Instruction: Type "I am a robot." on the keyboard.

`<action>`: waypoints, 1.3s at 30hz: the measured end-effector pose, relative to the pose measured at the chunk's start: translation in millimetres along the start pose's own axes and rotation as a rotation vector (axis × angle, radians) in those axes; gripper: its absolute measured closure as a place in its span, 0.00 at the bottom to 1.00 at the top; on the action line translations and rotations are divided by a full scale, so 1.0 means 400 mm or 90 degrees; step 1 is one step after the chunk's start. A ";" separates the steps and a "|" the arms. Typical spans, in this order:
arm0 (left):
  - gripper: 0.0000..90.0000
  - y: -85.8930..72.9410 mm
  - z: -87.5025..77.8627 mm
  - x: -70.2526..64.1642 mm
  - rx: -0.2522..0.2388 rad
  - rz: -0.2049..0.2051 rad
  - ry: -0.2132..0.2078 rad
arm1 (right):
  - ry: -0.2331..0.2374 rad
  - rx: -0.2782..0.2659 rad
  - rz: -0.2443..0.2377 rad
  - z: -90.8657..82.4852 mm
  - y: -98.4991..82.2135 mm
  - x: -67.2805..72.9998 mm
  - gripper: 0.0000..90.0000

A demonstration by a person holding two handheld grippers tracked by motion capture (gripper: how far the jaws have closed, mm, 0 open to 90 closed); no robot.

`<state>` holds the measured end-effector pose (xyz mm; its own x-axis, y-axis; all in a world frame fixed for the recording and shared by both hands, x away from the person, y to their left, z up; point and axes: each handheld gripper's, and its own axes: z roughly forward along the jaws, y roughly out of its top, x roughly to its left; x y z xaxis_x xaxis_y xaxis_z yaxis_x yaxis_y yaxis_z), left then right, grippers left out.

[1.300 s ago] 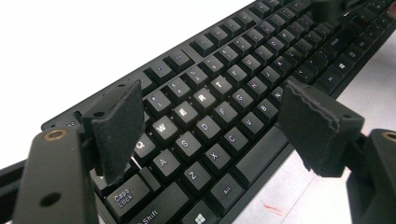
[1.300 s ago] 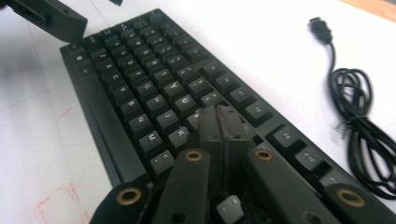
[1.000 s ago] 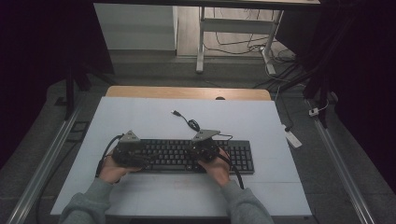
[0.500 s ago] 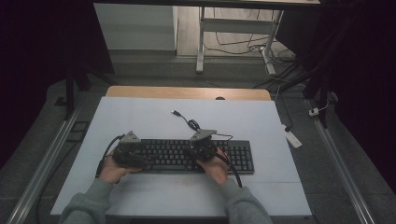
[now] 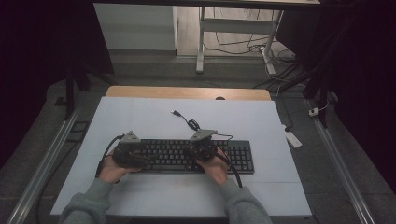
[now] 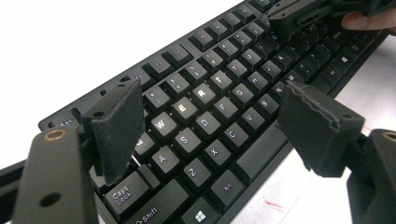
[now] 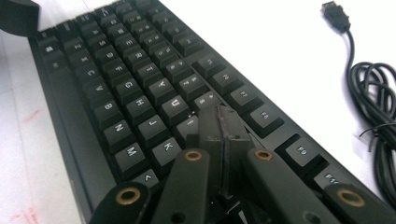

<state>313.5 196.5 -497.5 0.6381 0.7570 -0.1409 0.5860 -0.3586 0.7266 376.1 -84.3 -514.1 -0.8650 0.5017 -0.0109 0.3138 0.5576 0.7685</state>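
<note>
Keyboard [image 5: 196, 156] flat mid-worktop [image 5: 140, 116]; right tongs [image 7: 219, 122] closed, tips over the O/9 keys, left tongs [image 6: 219, 121] open above WASD: best press one key squarely, straight down.

One keyboard [image 5: 187, 156]; one coiled cable [image 5: 189, 122] with USB plug; two hand-held grippers, left [image 5: 127, 153] and right [image 5: 201, 148]; one small white object [image 5: 293, 138], possibly an adapter.

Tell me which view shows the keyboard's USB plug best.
The right gripper view: the USB plug lies close and sharp on the white table, its coiled cable beside it. The high view shows the plug as a tiny speck beyond the keyboard. The left gripper view looks along the keys instead.
</note>
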 end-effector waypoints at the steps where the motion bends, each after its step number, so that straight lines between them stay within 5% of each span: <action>1: 0.26 0.000 0.000 0.000 -0.001 0.000 0.000 | 0.000 -0.004 0.001 -0.005 0.001 0.001 0.97; 13: 0.26 0.000 0.000 0.002 0.000 0.000 0.002 | -0.021 -0.046 0.031 -0.102 -0.026 -0.017 0.69; 39: 0.27 -0.002 -0.005 0.010 -0.005 -0.011 0.014 | -0.080 -0.063 0.050 -0.277 -0.180 -0.050 0.54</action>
<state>314.4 200.9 -497.2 0.6164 0.7749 -0.1396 0.5937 -0.3410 0.7289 327.3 -207.9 -498.4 -0.7813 0.6237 -0.0233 0.3330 0.4482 0.8296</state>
